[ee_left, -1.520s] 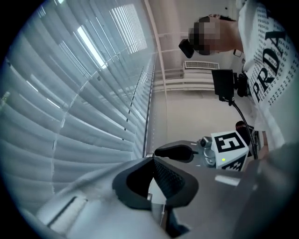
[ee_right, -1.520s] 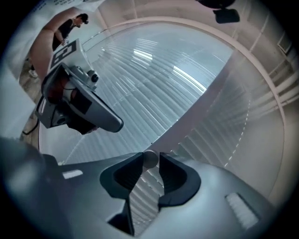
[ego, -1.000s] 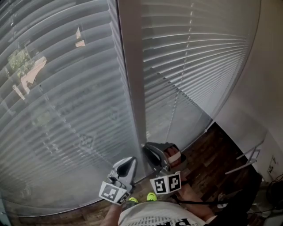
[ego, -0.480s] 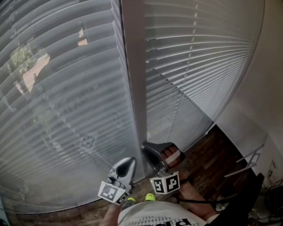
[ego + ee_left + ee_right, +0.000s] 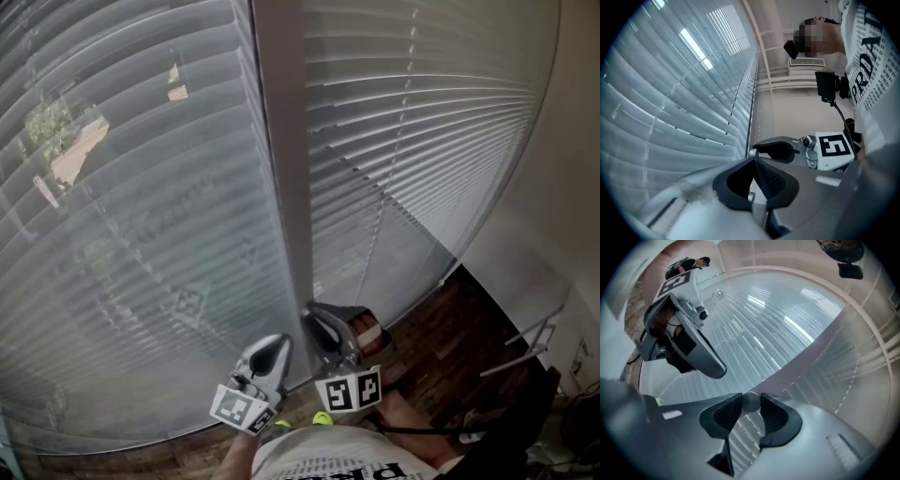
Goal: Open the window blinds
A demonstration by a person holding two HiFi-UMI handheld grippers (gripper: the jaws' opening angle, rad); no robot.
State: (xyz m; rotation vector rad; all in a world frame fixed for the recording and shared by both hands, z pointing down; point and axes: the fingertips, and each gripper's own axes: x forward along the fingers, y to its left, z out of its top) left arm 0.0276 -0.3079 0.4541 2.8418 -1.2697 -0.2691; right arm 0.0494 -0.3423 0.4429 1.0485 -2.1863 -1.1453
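Two white slatted blinds cover the windows, the left blind (image 5: 122, 216) and the right blind (image 5: 431, 112), with a pale mullion (image 5: 281, 141) between them. My right gripper (image 5: 315, 319) is at the foot of the mullion. In the right gripper view it (image 5: 751, 402) is shut on the small round end of the blind wand (image 5: 751, 401), pads pressing on both sides. The left gripper (image 5: 274, 346) is just left of it, close to the left blind, jaws together and holding nothing (image 5: 754, 164). A few slats on the left blind show gaps to the outside (image 5: 66, 155).
Dark wood floor (image 5: 450, 347) runs under the blinds at the lower right. A white wall (image 5: 562, 187) closes the right side, with a thin metal frame (image 5: 530, 336) standing by it. The person's printed shirt (image 5: 328, 466) fills the bottom edge.
Both grippers hold their places, the right one still shut on the wand's end. Only the head view shifts slightly.
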